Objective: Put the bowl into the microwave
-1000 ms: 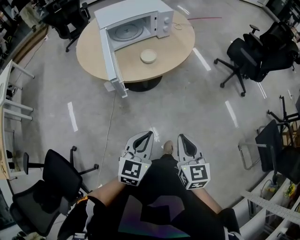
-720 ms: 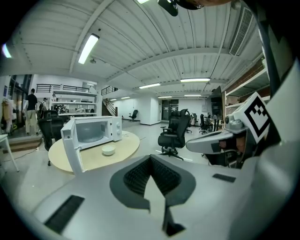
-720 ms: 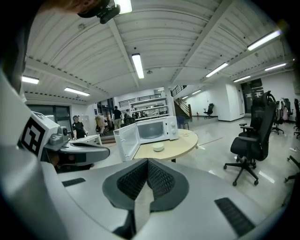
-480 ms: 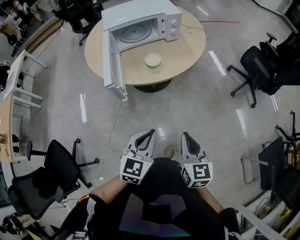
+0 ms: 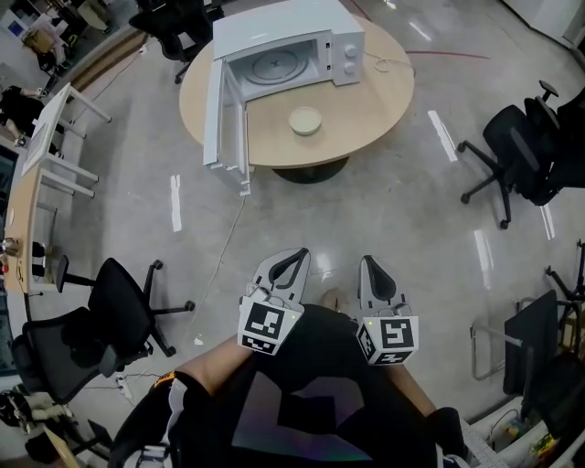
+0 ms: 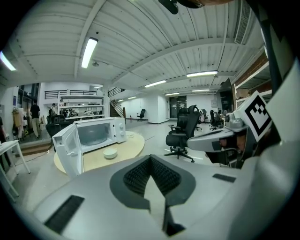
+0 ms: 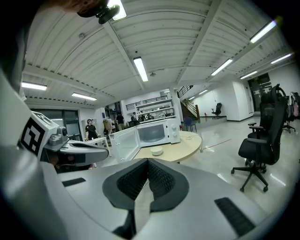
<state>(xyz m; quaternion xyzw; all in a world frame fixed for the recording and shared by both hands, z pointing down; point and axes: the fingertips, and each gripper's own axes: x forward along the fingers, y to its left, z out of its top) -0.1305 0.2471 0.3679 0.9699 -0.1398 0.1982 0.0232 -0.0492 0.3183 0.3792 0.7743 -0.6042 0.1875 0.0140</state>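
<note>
1. The round table (image 5: 375,128) has a smooth, light wood-look top on a dark central pedestal and stands on a glossy grey floor (image 5: 402,228).
2. A black mesh-backed office chair (image 5: 516,151) on castors stands on the floor, well apart from the table's right edge.
3. The white, boxy microwave (image 5: 334,27) sits at the table's far edge. Its door (image 5: 218,114) is swung wide and reaches past the left edge. Its cavity holds a round glass turntable (image 5: 274,66).
4. The left gripper (image 5: 299,252) and right gripper (image 5: 366,260) are matte grey shells with ribbed black pads, and each carries a marker cube. Both are held close to the person's body, well apart from the table. Each gripper's jaws are pressed together with nothing between them.
5. The bowl (image 5: 305,121) is shallow, round and cream-coloured. It rests near the middle of the tabletop, just in front of the open cavity and outside the microwave.
</note>
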